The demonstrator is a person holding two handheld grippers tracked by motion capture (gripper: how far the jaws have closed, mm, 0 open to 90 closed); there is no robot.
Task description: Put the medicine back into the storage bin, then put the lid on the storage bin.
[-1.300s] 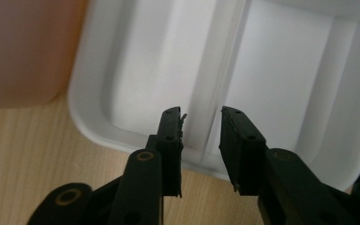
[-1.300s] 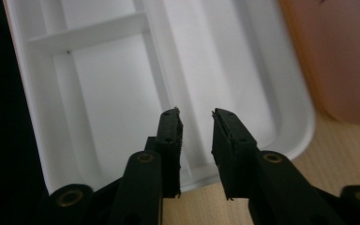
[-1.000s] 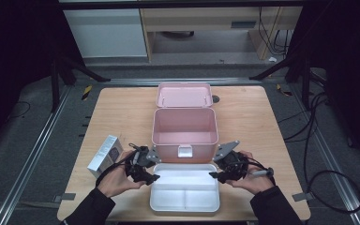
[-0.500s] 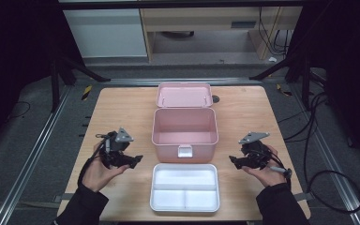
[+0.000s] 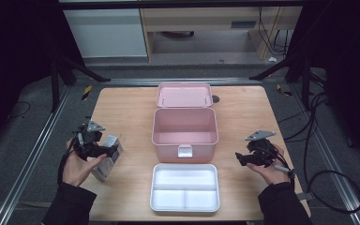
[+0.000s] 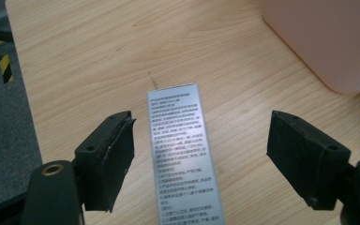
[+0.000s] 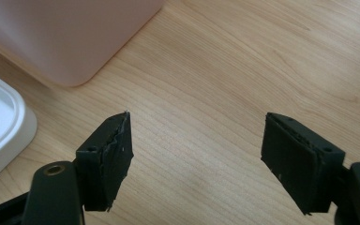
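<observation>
The carton [image 6: 184, 154], a small box with a grey printed face, lies flat on the counter [image 5: 126, 108] directly under the left tongs [image 6: 201, 154], lined up lengthwise between the two jaws; the jaws stand wide to either side of it and the pads do not touch it. Those jaws have just been opening, and the carton lies in the gap without being gripped. In the high view the left tongs [image 5: 104, 151] hover over the carton [image 5: 108, 159] near the counter's left edge, with the person's left hand [image 5: 77, 166] cupped below them. Off to the right of the left tongs stands the pink box [image 5: 184, 131], open, its lid [image 5: 184, 95] laid back behind it, and its wall fills the upper right corner of the left gripper view [image 6: 328, 37]. Nearer the person, in front of the box, lies the white tray [image 5: 184, 187], divided into compartments. The right tongs [image 5: 243, 158] are held well apart from the carton, on the far side of box and tray, in the right hand [image 5: 269, 168]. Their jaws have also just been opening and stand wide over bare wood with nothing between them [image 7: 197, 159]; the box corner [image 7: 70, 42] and the tray rim [image 7: 9, 131] lie to their upper left.
</observation>
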